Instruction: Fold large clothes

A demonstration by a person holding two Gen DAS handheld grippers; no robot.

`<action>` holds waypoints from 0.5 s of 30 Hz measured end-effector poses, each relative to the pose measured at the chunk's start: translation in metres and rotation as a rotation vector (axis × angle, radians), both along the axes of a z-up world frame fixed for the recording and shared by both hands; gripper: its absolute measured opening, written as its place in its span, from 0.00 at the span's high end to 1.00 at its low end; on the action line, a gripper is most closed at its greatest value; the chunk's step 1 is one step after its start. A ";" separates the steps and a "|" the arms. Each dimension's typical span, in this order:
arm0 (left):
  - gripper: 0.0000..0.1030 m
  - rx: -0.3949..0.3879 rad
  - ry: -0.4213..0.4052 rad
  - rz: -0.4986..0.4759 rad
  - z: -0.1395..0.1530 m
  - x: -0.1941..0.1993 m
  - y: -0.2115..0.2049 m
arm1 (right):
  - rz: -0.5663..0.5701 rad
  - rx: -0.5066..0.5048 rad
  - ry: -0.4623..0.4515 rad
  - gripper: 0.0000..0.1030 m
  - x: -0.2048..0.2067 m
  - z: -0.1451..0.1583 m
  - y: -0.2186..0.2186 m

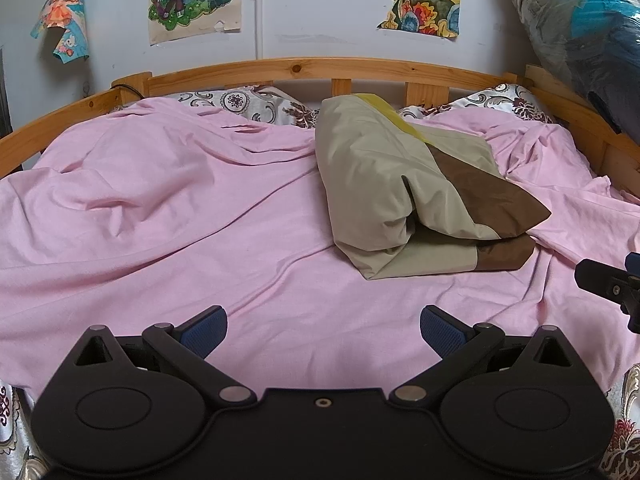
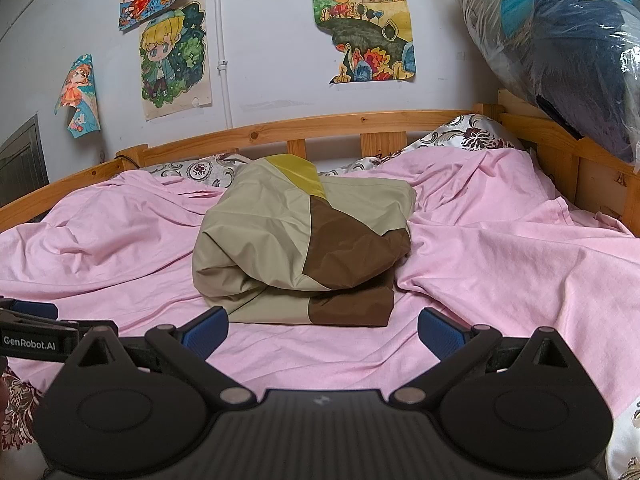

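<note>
Left black two-finger gripper w/ blue pads (image 1: pixel 323 330): released, fingers spread wide, nothing between them, hovering over near edge of wooden-framed bed (image 1: pixel 304 66). Right black two-finger gripper w/ blue pads (image 2: pixel 323 330): likewise released, spread wide, empty, just short of the clothing bundle. Folded beige, brown & yellow-green fabric garment (image 1: pixel 416 196) lying on wrinkled pink cotton bedsheet (image 1: pixel 168 216), right of bed's centre in left wrist view, roughly mid-bed in right wrist view (image 2: pixel 304 244); top layer doubled over lower one, brown panel toward right edge, yellow patch at end nearest headboard rail. Not touching either gripper. Patterned satin pillows (image 1: pixel 240 104) along far edge under rail. Plastic-wrapped dark bundle (image 2: pixel 560 40) over far right corner. Cartoon drawings (image 2: pixel 172 60) on wall beyond.
</note>
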State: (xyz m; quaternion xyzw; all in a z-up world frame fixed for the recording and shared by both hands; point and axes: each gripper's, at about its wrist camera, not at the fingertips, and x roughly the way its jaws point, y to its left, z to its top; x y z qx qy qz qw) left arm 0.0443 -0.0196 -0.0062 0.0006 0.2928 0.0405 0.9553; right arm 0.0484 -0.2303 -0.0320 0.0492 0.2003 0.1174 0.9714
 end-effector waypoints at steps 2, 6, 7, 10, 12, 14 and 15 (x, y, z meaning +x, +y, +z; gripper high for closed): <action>0.01 0.000 0.001 0.001 -0.001 -0.001 0.000 | 0.000 0.000 0.000 0.00 0.000 0.000 0.000; 0.01 0.000 0.001 0.000 0.001 0.001 0.001 | 0.000 0.000 0.000 0.00 0.000 0.000 0.000; 0.01 0.000 0.001 -0.001 0.001 0.001 0.001 | 0.000 0.000 0.001 0.00 0.000 0.000 0.000; 0.01 -0.001 0.001 -0.001 0.000 0.000 0.001 | 0.000 0.000 0.001 0.00 0.000 0.000 0.000; 0.01 -0.001 0.001 -0.001 0.001 0.001 0.001 | 0.000 -0.001 0.001 0.00 0.000 0.000 0.000; 0.01 -0.002 0.001 -0.001 0.000 0.000 0.001 | 0.000 0.000 0.001 0.00 0.000 0.000 0.000; 0.01 -0.001 0.001 0.000 0.001 0.001 0.001 | 0.000 0.000 0.001 0.00 0.000 0.000 0.000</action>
